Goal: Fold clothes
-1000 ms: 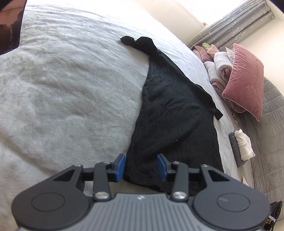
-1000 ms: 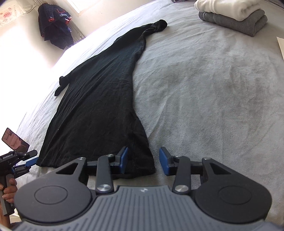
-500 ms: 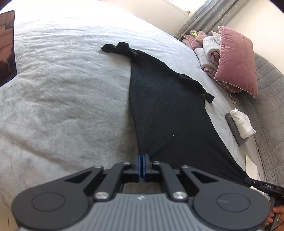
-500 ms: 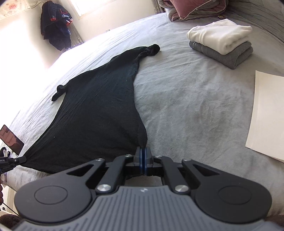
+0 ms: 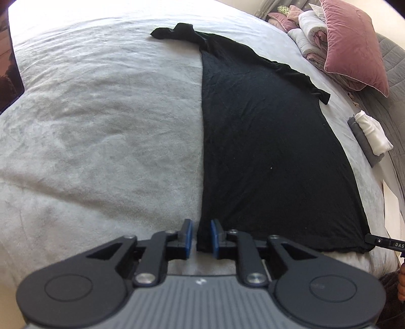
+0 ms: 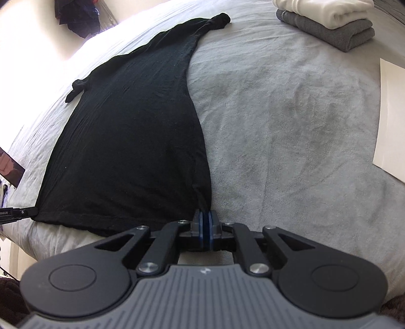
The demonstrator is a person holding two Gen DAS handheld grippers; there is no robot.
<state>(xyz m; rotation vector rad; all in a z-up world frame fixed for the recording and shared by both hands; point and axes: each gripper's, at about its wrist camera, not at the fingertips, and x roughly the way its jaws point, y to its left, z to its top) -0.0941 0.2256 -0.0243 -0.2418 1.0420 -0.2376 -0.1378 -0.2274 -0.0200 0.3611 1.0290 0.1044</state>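
Observation:
A black long-sleeved garment (image 5: 265, 141) lies spread flat on the grey bed (image 5: 101, 126), hem toward me and sleeves at the far end. My left gripper (image 5: 201, 227) sits at the hem's left corner. Its jaws are opening, and the cloth lies loose between the blue pads. My right gripper (image 6: 205, 217) is at the hem's right corner of the garment (image 6: 131, 131). Its pads are nearly together with the cloth bunched to a point between them, and they are starting to open. Each gripper's tip shows at the edge of the other view.
A folded white and grey stack (image 6: 334, 22) rests on the bed to the right, with a pale sheet of paper (image 6: 389, 114) nearer. Pink and white pillows (image 5: 354, 45) are piled at the head end. Dark clothes (image 6: 76, 15) hang on the far wall.
A second ago both grippers stood open over the hem. Half a second ago both were shut on its corners. Now the left jaws have parted and the hem lies stretched wide.

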